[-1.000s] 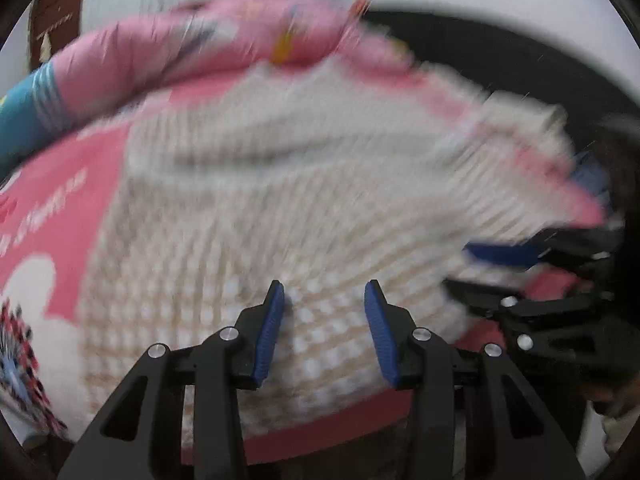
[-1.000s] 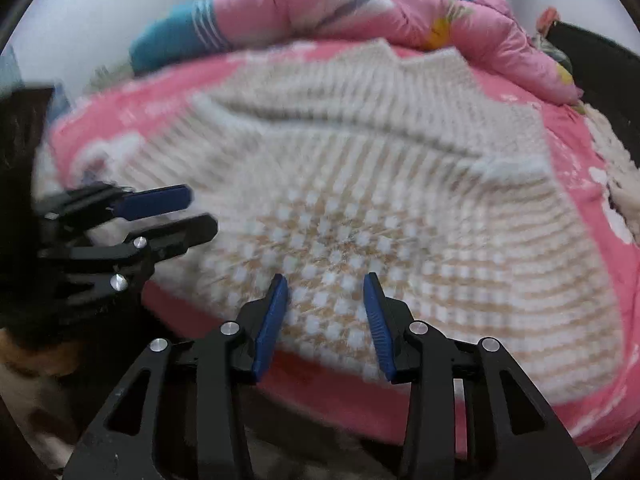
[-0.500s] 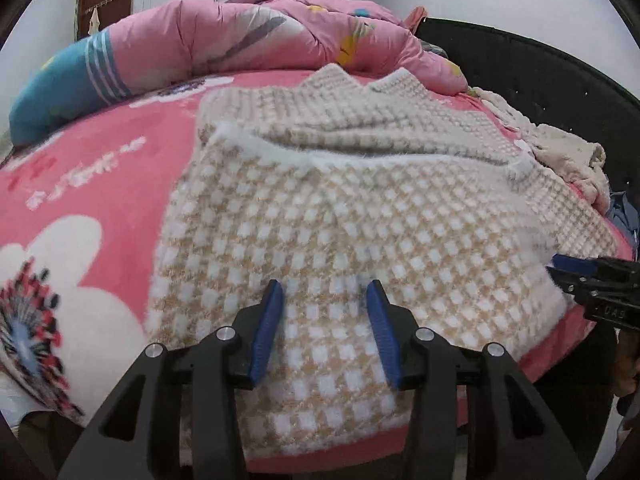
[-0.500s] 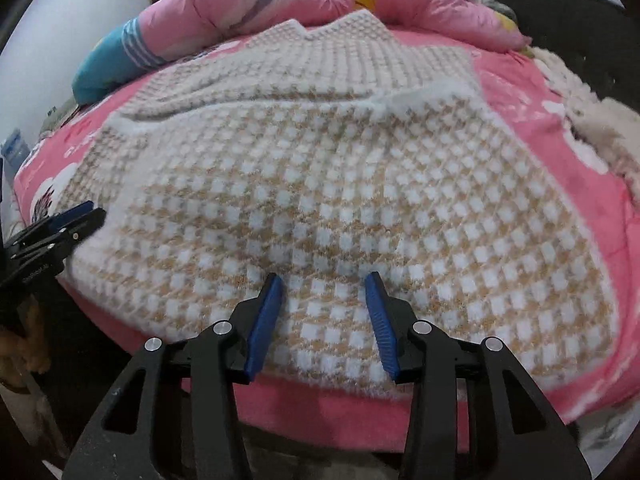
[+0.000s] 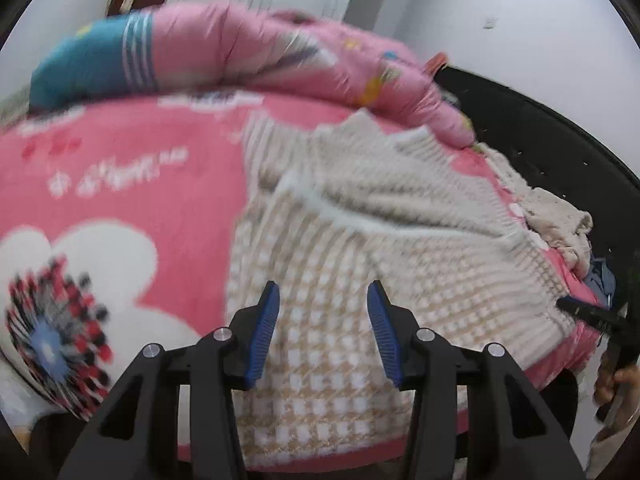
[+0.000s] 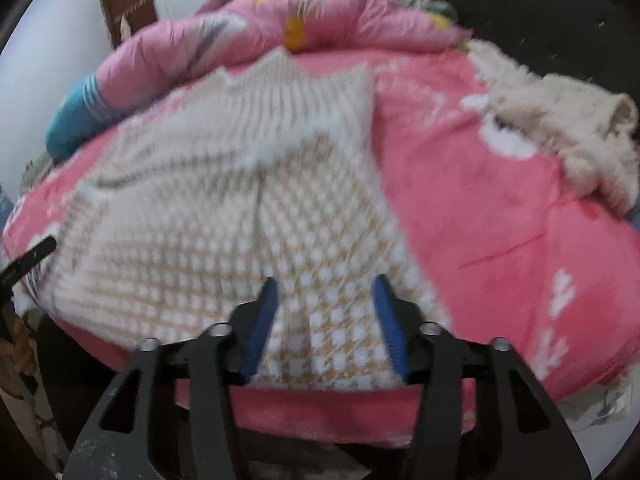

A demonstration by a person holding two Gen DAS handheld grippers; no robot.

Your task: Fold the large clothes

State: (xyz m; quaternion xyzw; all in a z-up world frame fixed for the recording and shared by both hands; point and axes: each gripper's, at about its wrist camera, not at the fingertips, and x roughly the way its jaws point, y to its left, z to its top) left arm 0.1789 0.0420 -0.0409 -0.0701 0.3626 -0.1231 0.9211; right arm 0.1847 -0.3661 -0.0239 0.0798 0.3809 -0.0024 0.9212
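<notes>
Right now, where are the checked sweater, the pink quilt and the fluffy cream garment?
checked sweater [image 5: 332,280]: left wrist view, near front panel.
pink quilt [image 6: 320,20]: right wrist view, rolled top.
fluffy cream garment [image 6: 560,120]: right wrist view, heaped middle.

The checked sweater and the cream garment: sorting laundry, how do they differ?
The sweater lies spread flat mid-bed with a tan-and-white check; the cream garment sits crumpled at the bed's edge by the dark headboard, plain and shaggy. Both rest on the pink blanket.
</notes>
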